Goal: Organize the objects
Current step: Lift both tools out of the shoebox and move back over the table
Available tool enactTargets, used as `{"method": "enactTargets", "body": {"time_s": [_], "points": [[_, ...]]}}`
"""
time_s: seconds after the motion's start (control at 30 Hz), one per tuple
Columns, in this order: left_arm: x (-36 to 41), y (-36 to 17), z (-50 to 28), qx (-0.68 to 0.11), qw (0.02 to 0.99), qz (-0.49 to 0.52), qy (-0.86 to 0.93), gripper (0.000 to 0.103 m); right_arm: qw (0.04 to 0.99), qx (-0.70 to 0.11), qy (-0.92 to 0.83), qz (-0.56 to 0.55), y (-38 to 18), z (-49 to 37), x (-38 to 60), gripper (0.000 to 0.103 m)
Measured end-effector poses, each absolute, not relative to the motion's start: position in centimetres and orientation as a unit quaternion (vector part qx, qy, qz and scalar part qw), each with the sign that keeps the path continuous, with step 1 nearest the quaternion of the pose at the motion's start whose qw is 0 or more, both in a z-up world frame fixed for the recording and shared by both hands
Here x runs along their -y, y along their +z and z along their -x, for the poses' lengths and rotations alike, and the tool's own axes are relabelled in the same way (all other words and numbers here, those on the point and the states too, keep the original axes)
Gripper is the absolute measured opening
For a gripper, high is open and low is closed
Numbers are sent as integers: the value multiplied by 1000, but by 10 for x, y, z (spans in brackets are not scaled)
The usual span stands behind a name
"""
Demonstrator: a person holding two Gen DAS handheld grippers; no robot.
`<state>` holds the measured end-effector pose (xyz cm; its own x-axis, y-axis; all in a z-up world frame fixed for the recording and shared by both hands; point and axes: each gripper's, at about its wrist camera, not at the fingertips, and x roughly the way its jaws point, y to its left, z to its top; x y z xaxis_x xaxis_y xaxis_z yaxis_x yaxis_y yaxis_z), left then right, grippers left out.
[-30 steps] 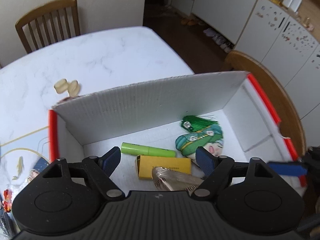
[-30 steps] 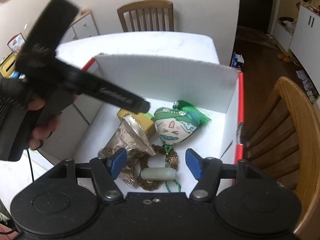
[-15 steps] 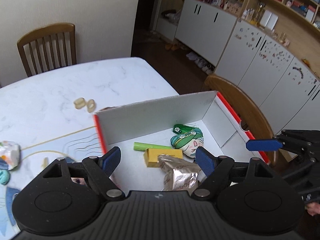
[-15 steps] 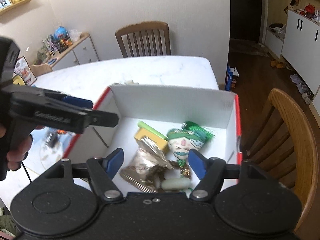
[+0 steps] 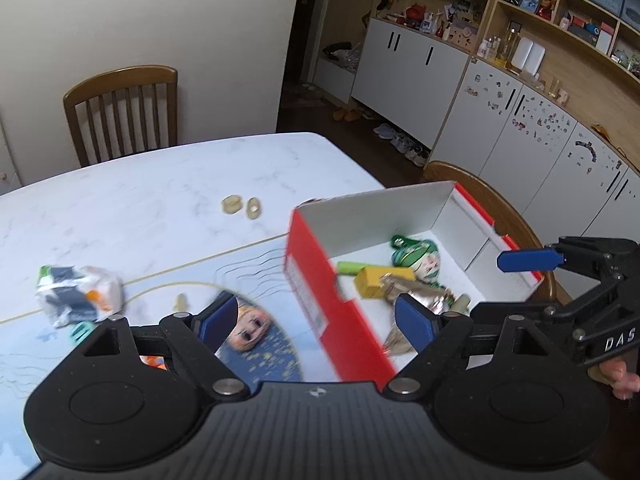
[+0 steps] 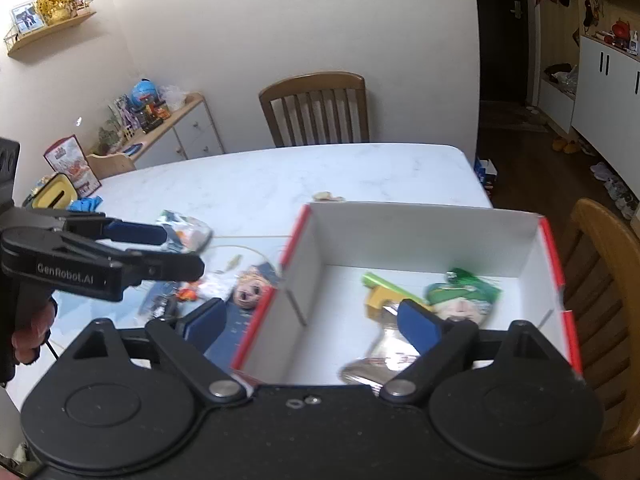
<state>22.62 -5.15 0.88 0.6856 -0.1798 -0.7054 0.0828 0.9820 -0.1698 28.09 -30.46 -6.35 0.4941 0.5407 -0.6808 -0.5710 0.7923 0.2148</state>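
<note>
A red-and-white cardboard box (image 5: 308, 276) (image 6: 420, 232) stands on the marble table. In it lie a green tube (image 5: 348, 267) (image 6: 380, 282), a yellow carton (image 5: 374, 282), a green-hatted doll charm (image 5: 424, 260) (image 6: 460, 300) and a silver foil packet (image 5: 412, 290) (image 6: 384, 356). My left gripper (image 5: 316, 318) hovers above the box's left wall, jaws opening, nothing between them. My right gripper (image 6: 312, 324) hangs over the box's near left corner, jaws also opening and empty. Left of the box lie a crumpled white packet (image 5: 76, 292) (image 6: 188, 232) and a round face piece (image 5: 250, 330) (image 6: 248, 292).
Two beige rings (image 5: 240, 205) sit on the marble behind the box. A blue printed mat (image 5: 272, 364) covers the near table. One wooden chair (image 5: 120, 112) stands at the far side, another (image 6: 600, 280) right of the box. A yellow tissue holder (image 6: 56, 194) is far left.
Both grippers have pulled back and risen away from the box interior. The left one swung left over the box's wall, and both sets of jaws have widened.
</note>
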Motion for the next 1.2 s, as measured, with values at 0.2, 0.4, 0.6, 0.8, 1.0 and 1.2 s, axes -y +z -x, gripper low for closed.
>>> {"method": "enactTargets", "body": {"time_s": [0.2, 0.4, 0.6, 0.8, 1.0, 1.2], "points": [[18, -2, -202, -381, 919, 59, -80, 103, 864, -387, 320, 20, -64, -269, 271, 93], [-17, -22, -184, -373, 921, 72, -80, 103, 863, -394, 317, 20, -69, -263, 237, 93], [-44, -44, -171, -368, 925, 62, -75, 103, 858, -406, 314, 22, -79, -264, 200, 92], [-62, -70, -166, -371, 926, 54, -54, 103, 852, -415, 317, 26, -89, -265, 161, 92], [-65, -94, -165, -372, 926, 37, -46, 103, 848, -430, 307, 44, -107, -275, 122, 88], [-67, -110, -169, -368, 928, 38, -43, 103, 846, -468, 255, 20, -136, -301, 106, 83]]}}
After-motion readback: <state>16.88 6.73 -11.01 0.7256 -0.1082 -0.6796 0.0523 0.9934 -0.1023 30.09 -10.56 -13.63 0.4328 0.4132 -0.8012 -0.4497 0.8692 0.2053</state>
